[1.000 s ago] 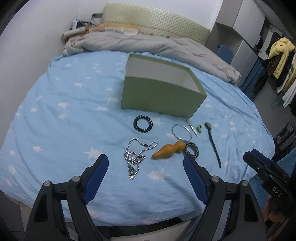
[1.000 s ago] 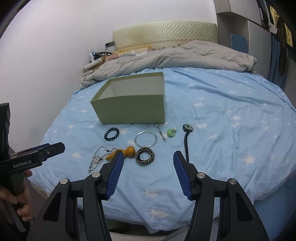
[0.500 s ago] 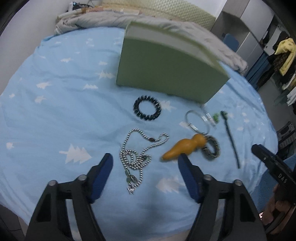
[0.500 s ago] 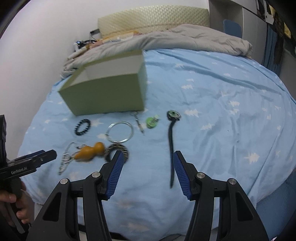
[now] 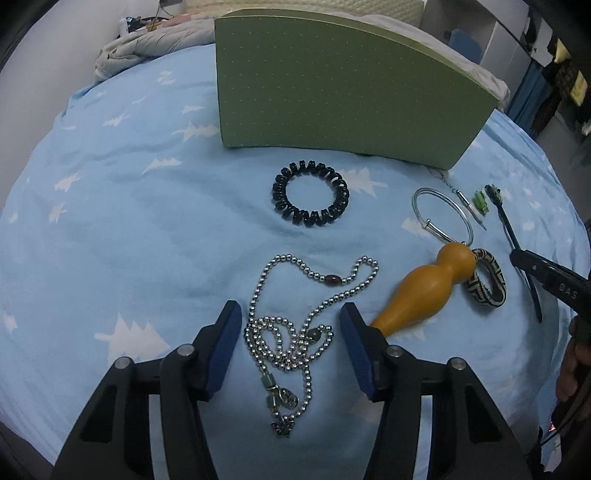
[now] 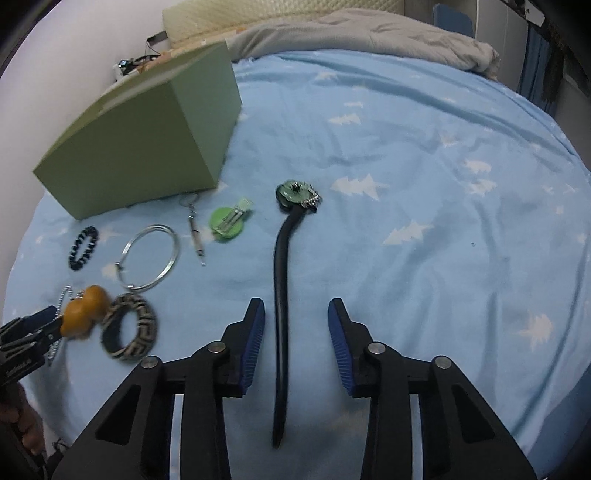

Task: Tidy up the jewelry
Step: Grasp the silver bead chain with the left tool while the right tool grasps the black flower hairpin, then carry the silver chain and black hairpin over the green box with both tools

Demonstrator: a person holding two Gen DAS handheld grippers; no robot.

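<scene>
A green box (image 5: 343, 92) stands on the blue bedspread. My left gripper (image 5: 290, 317) is open, its fingers on either side of a tangled silver bead necklace (image 5: 295, 332). Beyond it lie a black coil hair tie (image 5: 310, 203), an orange gourd-shaped piece (image 5: 424, 288), a patterned black-and-white bangle (image 5: 485, 284) and a thin silver bangle (image 5: 441, 214). My right gripper (image 6: 295, 321) is open, straddling a black hair stick (image 6: 282, 280) with a green round head (image 6: 297, 192). A green clip (image 6: 229, 221) lies left of it.
A grey duvet (image 6: 351, 37) and a quilted headboard (image 6: 280, 7) lie behind the box (image 6: 147, 133). A small metal pin on a chain (image 6: 195, 232) lies near the box corner. Wardrobe and hanging clothes (image 5: 561, 70) stand at the right. The bed's front edge is close below both grippers.
Both grippers have moved forward and down toward the bed. The left one now straddles the bead necklace, the right one now straddles the black hair stick. Both stay open.
</scene>
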